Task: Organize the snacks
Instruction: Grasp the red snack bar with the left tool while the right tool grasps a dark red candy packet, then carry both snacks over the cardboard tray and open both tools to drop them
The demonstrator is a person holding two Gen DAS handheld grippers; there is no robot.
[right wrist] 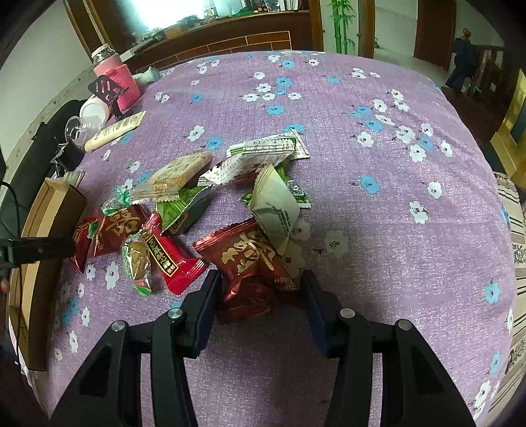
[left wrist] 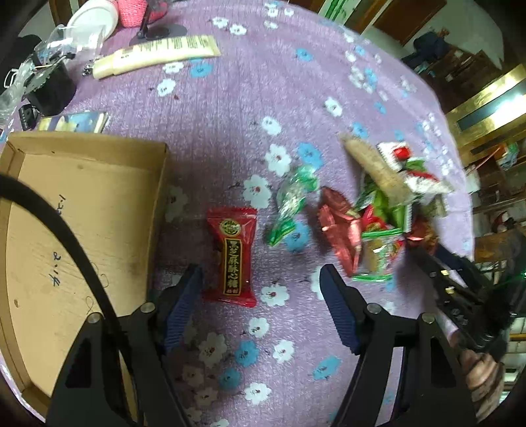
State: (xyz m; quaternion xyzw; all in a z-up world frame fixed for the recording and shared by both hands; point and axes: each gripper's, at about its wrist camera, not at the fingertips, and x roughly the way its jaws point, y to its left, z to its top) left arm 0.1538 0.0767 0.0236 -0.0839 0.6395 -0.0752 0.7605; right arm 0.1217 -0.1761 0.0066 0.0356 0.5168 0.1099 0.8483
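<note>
My left gripper (left wrist: 260, 272) is open over the purple flowered tablecloth. A bright red snack packet (left wrist: 231, 256) lies flat just ahead of its jaws, close to the left finger and not pressed. A shallow cardboard box (left wrist: 82, 230) sits to its left with nothing in it. A green twisted candy (left wrist: 292, 203) and a loose pile of snacks (left wrist: 378, 213) lie to the right. In the right wrist view my right gripper (right wrist: 260, 276) is shut on a dark red packet (right wrist: 250, 259) at the near edge of the snack pile (right wrist: 184, 184).
A cream tube (left wrist: 154, 56), a white lid (left wrist: 92, 19), a pink knitted cup sleeve (right wrist: 118, 82) and black clutter (left wrist: 49, 85) stand at the table's far left. The table's rounded edge (right wrist: 493, 184) falls away to the right. Bare cloth stretches right of the pile.
</note>
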